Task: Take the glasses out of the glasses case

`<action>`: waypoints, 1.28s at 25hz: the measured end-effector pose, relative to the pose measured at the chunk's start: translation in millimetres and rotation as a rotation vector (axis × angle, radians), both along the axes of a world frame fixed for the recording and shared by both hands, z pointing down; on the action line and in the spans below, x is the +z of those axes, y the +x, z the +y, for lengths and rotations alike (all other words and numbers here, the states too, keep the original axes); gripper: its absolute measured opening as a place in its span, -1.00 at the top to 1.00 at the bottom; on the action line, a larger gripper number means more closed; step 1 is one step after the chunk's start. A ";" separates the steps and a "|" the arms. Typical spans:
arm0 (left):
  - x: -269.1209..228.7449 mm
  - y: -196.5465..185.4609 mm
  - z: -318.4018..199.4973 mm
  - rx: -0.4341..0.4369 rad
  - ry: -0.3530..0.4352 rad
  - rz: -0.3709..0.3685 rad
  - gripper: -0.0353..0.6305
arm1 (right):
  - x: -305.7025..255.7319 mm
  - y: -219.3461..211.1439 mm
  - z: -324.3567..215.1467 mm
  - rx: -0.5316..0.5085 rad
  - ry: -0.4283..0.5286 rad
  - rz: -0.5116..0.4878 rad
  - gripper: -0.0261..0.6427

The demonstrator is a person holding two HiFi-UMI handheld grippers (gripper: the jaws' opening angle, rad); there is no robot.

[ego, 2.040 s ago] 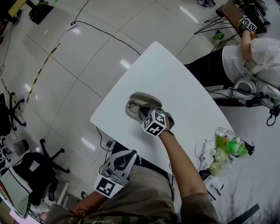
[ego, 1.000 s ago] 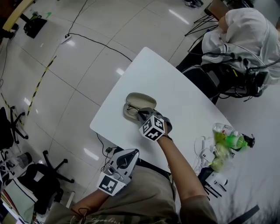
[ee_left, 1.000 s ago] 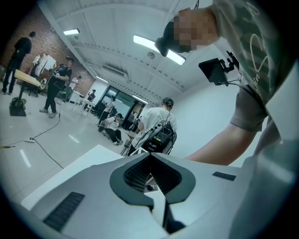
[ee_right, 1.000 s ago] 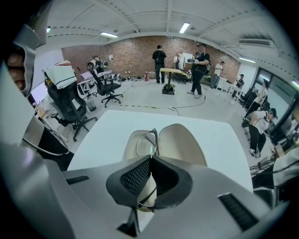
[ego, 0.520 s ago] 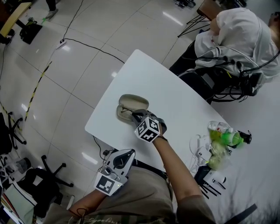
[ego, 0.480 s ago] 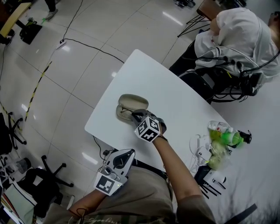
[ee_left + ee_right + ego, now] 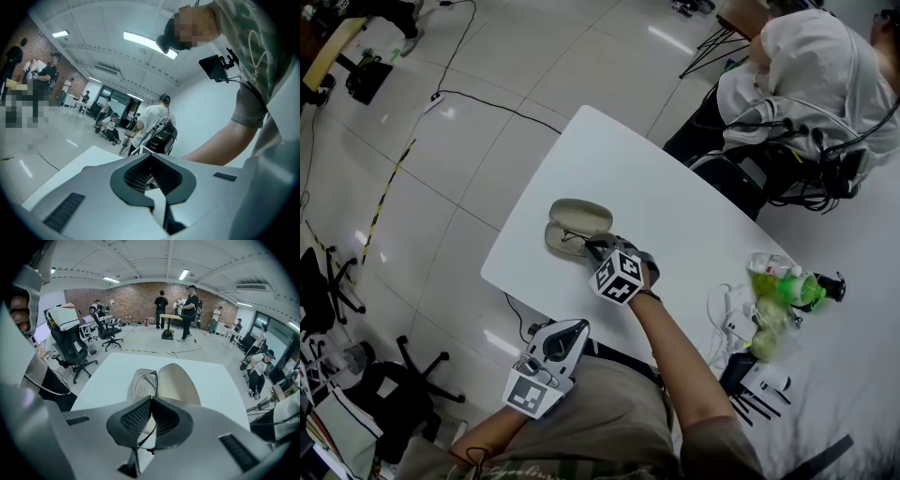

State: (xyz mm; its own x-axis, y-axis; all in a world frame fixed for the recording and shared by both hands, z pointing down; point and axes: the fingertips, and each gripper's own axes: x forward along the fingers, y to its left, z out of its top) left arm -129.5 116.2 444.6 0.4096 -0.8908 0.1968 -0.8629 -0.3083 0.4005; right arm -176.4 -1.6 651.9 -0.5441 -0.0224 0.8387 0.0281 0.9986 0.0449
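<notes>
An open beige glasses case [image 7: 574,217] lies near the left corner of the white table [image 7: 675,187]. Dark thin-framed glasses [image 7: 573,238] rest in its lower half. My right gripper [image 7: 594,248] sits at the case's near end, shut on the glasses. In the right gripper view the glasses frame [image 7: 151,378] runs from the case [image 7: 177,380] into the closed jaws of the right gripper [image 7: 151,399]. My left gripper [image 7: 558,345] hangs low by my body, off the table, shut and empty. The left gripper view shows the left gripper [image 7: 151,158] with nothing in it.
Green bottles [image 7: 780,286] and a heap of cables and small items [image 7: 739,328] crowd the table's right side. A seated person [image 7: 806,66] is at the far edge. Office chairs [image 7: 328,281] and a cable [image 7: 497,98] are on the floor to the left.
My right gripper has stayed at the case's near end, on the glasses. The head view has shifted a little. The left gripper has hardly moved.
</notes>
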 end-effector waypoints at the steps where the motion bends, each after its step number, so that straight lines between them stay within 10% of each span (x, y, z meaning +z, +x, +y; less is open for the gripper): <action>1: -1.1 1.9 -0.1 0.000 0.000 -0.002 0.87 | -1.0 2.4 0.2 0.001 0.000 -0.001 0.87; 32: -2.8 13.3 21.7 -0.056 -0.051 -0.157 0.87 | 3.1 36.9 8.3 -0.014 -0.023 -0.037 0.87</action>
